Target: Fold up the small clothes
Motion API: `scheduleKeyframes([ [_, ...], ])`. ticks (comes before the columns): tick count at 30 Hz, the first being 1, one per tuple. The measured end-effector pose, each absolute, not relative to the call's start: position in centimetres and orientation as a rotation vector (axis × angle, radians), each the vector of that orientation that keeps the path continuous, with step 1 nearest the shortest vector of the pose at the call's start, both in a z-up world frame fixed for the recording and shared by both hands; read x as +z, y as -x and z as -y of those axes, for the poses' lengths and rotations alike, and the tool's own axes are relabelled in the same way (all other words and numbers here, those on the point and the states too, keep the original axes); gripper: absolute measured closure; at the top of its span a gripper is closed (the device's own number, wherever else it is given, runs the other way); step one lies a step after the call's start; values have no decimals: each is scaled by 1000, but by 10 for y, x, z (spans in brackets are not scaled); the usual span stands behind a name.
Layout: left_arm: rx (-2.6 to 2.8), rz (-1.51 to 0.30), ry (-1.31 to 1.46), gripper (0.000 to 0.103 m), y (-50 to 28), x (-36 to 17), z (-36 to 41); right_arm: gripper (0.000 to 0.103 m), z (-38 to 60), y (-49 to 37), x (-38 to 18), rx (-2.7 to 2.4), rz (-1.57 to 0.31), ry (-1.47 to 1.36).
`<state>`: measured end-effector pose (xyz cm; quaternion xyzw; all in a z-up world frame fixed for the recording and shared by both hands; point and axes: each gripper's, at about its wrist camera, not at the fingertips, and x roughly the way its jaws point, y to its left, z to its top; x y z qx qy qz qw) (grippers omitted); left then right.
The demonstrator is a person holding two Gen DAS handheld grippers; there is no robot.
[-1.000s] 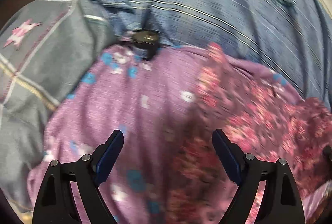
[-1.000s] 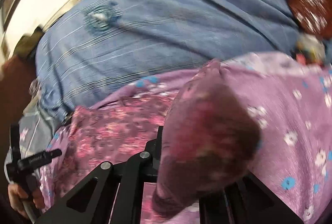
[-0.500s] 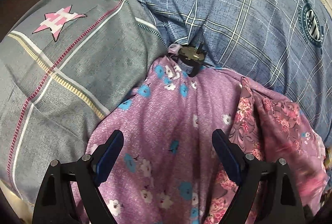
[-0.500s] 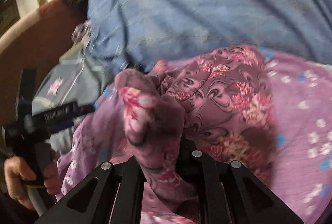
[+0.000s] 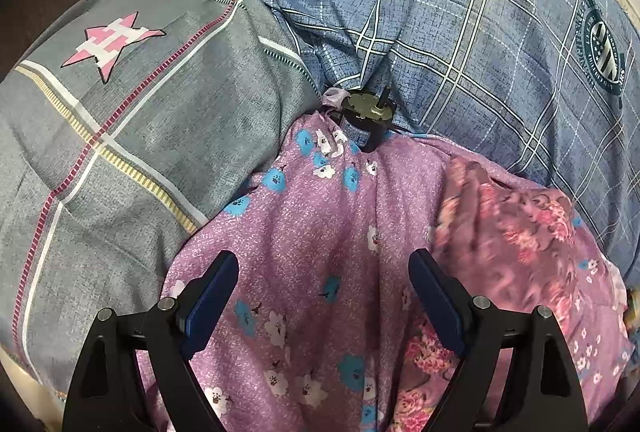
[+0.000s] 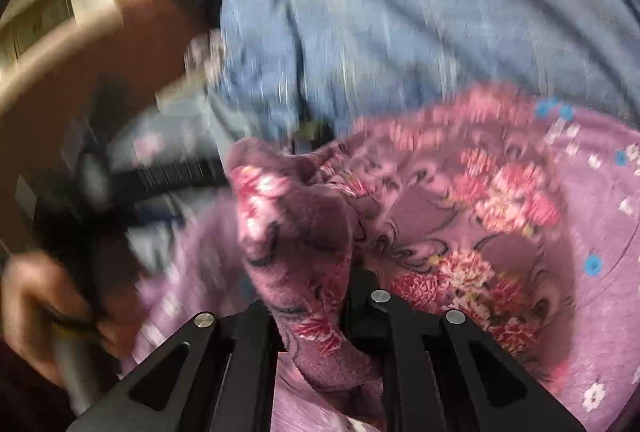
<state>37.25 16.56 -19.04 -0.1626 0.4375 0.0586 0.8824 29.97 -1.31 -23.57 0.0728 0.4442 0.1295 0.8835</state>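
Now, grip: right gripper clenched on floral garment edge.
Spare tool: left gripper released, over lilac cloth.
Bearing: garment right-of-frame from it; right hand nearer.

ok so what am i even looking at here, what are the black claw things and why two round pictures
Each picture comes from a fisheye camera mounted on a hand-held gripper: a two-fingered clamp that a person carries, one in each hand. No robot arm is involved.

The left view shows the left hand-held gripper, open and holding nothing, over a purple flowered cloth spread on a blue checked blanket beside a grey pillow. A small black motor sits at the cloth's far edge.

The right view, blurred by motion, shows the right hand-held gripper shut on a darker pink flowered garment, apparently to fold it.
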Motion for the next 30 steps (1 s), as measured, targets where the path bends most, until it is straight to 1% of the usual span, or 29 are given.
scheduleKeyframes([
  [1,119,-911,334,16,-373,-190,-165,87,13,-302,-247,271,-962,-153],
  [2,116,-911,327,16,-373,-190,-163,87,16,-298,-247,286,-934,-176],
  [7,92,-907,308,16,-377,-191,-153,87,15,-295,-235,348,-922,-140],
  [10,42,-897,306,16,-379,-188,-142,82,21,-293,-243,359,-941,-176],
  [11,30,-894,301,16,-378,-187,-139,75,24,-291,-244,383,-935,-196],
  [12,13,-886,289,16,-378,-186,-134,62,26,-287,-243,412,-935,-210],
  [13,4,-880,278,16,-377,-184,-131,53,27,-281,-242,453,-947,-222],
  [14,-4,-873,262,16,-377,-183,-127,38,26,-276,-241,497,-970,-223],
  [15,-9,-869,248,16,-376,-183,-124,32,25,-271,-239,526,-987,-207],
  [17,-20,-863,222,16,-375,-182,-117,32,27,-255,-229,562,-989,-135],
  [19,-27,-865,200,16,-374,-183,-111,33,37,-246,-218,595,-971,-126],
  [22,-34,-872,167,16,-375,-185,-102,37,66,-243,-199,571,-925,-155],
  [23,-33,-876,151,16,-376,-186,-98,44,77,-244,-194,535,-906,-165],
  [24,-32,-883,133,16,-376,-188,-94,53,89,-248,-191,491,-892,-181],
  [25,-33,-891,117,16,-378,-190,-90,58,99,-252,-191,447,-888,-204],
  [27,-31,-923,69,16,-383,-198,-81,72,121,-265,-199,359,-904,-276],
  [28,-24,-943,49,16,-386,-203,-77,75,129,-271,-207,328,-924,-301],
  [30,-1,-1008,-4,15,-394,-219,-70,95,137,-286,-230,275,-998,-326],
])
